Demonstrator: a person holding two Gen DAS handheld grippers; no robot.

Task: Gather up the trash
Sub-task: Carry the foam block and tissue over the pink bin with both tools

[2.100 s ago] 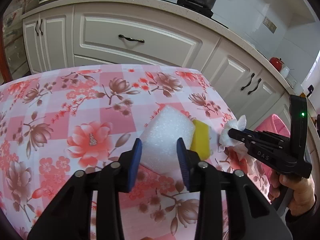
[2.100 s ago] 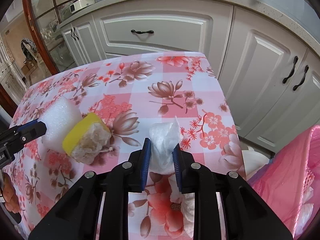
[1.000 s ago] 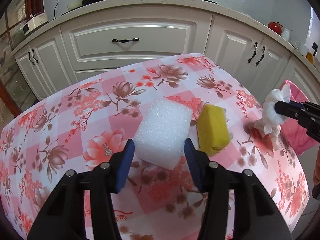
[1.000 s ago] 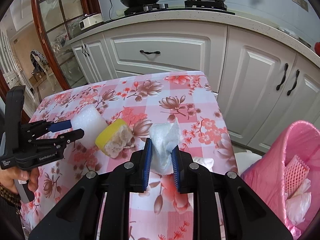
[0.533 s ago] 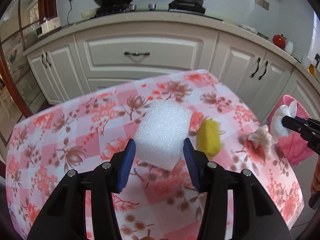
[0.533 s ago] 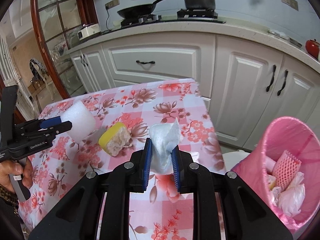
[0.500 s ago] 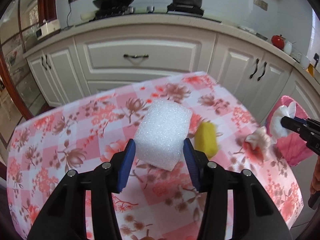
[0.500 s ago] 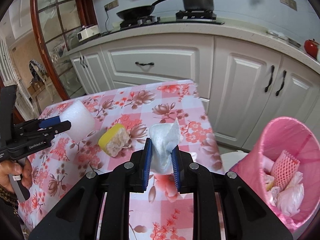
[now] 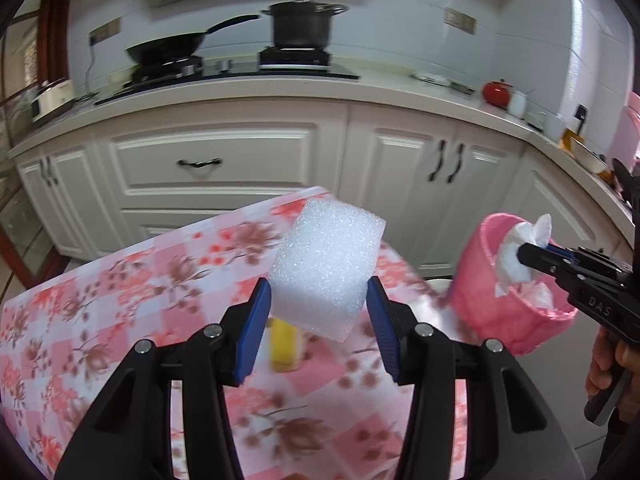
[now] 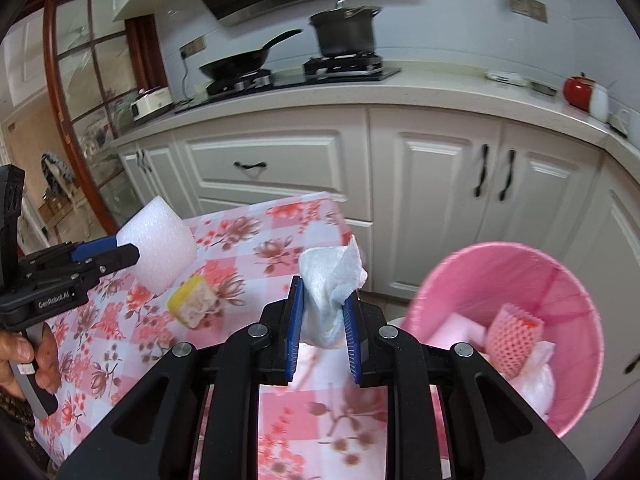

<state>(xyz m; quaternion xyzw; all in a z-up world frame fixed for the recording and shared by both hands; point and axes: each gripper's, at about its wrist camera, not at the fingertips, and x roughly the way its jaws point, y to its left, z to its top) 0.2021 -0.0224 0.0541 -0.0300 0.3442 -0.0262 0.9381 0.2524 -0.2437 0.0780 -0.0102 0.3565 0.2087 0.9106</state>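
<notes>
Both wrist views look down along their fingers, sharing table (image 9: 120,320) and bin (image 10: 560,280).

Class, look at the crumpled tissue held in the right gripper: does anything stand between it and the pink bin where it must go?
Nothing visible does. The right gripper holds the tissue above the table edge, and the pink bin beside it is open-topped.

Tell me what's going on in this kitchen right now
A person is clearing trash off a flowered table with a gripper in each hand. The left gripper holds a white foam block up off the table. The right gripper is clamped on a crumpled tissue beside the pink bin, which already has trash in it. A yellow sponge lies on the table.
</notes>
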